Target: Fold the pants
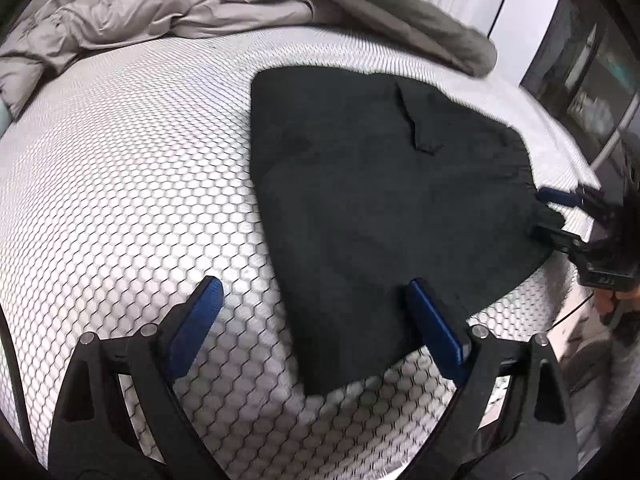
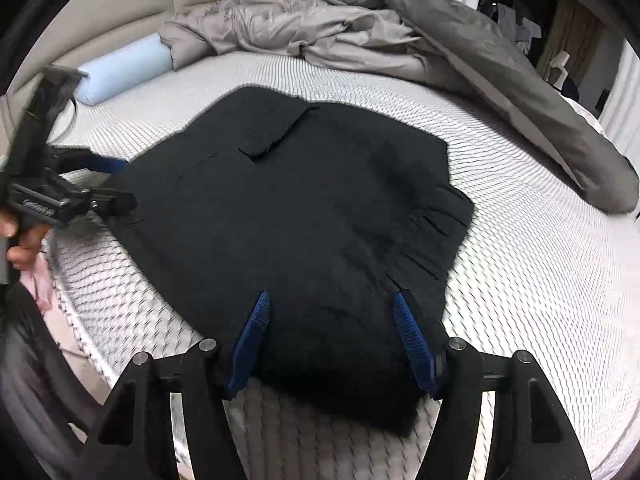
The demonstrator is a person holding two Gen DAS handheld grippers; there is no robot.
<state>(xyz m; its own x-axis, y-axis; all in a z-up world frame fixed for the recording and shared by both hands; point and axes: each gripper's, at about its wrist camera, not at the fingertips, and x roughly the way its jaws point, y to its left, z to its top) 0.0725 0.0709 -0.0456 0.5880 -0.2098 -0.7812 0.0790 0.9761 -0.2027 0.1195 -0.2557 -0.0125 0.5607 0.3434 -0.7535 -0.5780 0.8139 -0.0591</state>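
Black pants (image 1: 380, 200) lie folded into a compact, flat shape on the white honeycomb-patterned mattress (image 1: 120, 200). My left gripper (image 1: 314, 285) is open over the pants' near corner, its right finger above the cloth and its left finger above bare mattress. At the pants' right edge in that view is my right gripper (image 1: 546, 214). In the right wrist view the right gripper (image 2: 331, 300) is open, its blue fingers straddling the near edge of the pants (image 2: 304, 200), which lie flat and unpinched. The left gripper (image 2: 120, 183) is at the pants' left edge, held by a hand (image 2: 24, 248).
A crumpled grey duvet (image 2: 360, 28) is heaped at the back and runs down the right side. A light blue pillow (image 2: 124, 68) rests against the beige headboard (image 2: 120, 12). The mattress edge (image 2: 80, 320) drops off at the left, with pink cloth (image 2: 38, 280) below it.
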